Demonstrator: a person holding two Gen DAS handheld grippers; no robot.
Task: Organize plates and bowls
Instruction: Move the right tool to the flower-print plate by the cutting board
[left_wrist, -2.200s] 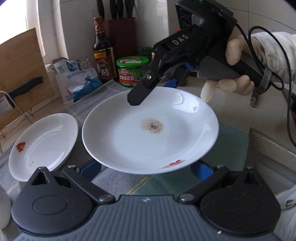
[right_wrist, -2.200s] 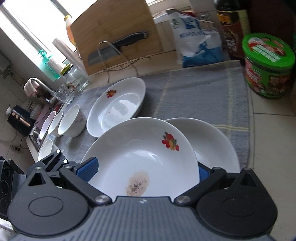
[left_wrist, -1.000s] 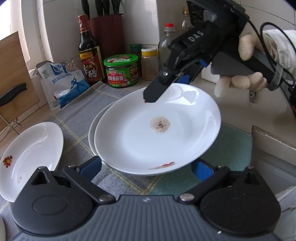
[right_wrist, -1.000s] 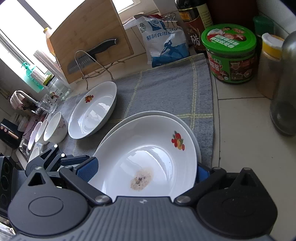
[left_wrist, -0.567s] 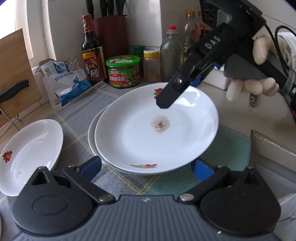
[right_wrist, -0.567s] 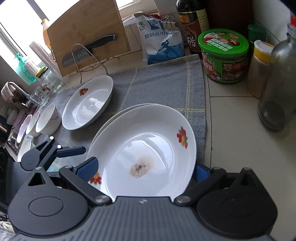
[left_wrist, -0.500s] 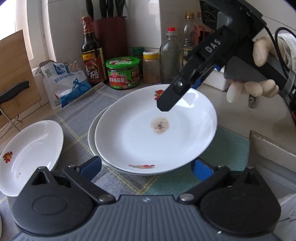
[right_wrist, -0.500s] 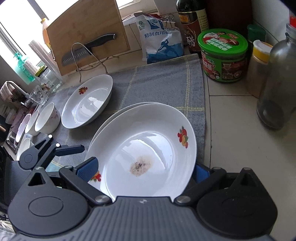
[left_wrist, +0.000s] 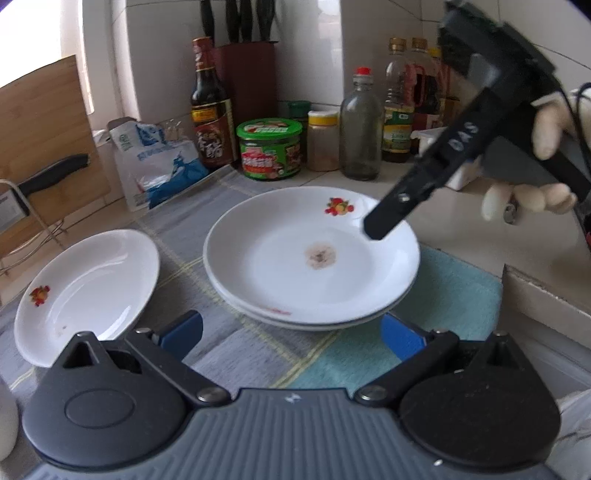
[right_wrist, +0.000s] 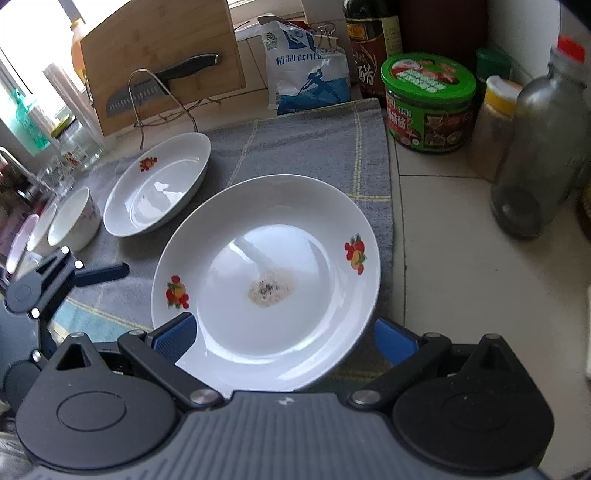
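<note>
Glazed white ceramic plate with fruit decals and a brown stain (left_wrist: 314, 254) sits centre frame, stacked on a matching white plate (left_wrist: 280, 318). It looks rigid, smooth, breakable; the thin rim is the likely hold. Right gripper (left_wrist: 373, 230) angles down from upper right, fingers spread, holding nothing. Left gripper (left_wrist: 291, 332) hovers low, fingers wide apart, empty. Another white plate (left_wrist: 88, 288) lies at left.

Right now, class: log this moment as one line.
stained plate: stacked on lower plate | left gripper: open | right gripper: open | third plate: apart, unstacked
</note>
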